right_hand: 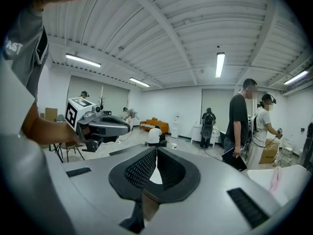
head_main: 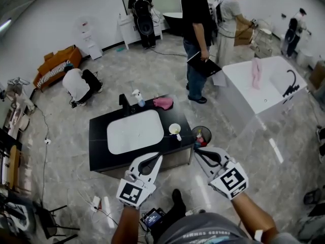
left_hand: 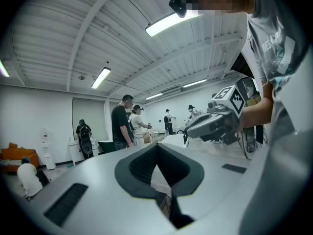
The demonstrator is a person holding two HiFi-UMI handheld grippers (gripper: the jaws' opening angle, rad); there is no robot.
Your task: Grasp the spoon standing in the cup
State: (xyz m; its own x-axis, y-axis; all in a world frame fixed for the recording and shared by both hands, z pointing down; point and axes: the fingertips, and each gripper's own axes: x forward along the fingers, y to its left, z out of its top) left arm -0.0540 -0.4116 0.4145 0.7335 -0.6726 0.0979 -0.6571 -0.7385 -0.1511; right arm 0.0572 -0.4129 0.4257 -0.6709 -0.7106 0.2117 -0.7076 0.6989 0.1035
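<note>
Target is the small pale spoon (head_main: 178, 135) standing in the white round cup (head_main: 174, 128) at the front right corner of the black sink counter (head_main: 99, 141). Grey left gripper (head_main: 158, 156) and grey right gripper (head_main: 197, 152) both hang off the counter's front edge with jaws together, gripping nothing. The cup sits ahead between them, about equally near. Handle looks roughly upright, its lean too small to read.

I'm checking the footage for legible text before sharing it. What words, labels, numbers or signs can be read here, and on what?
"AST": on the person's shirt, right gripper view, cut off at the edge.
Shirt print in the left gripper view and head view: too blurred or small to read.
Spray bottle label: too small to read.
Cubes on the left gripper and right gripper: square markers only, no letters.
</note>
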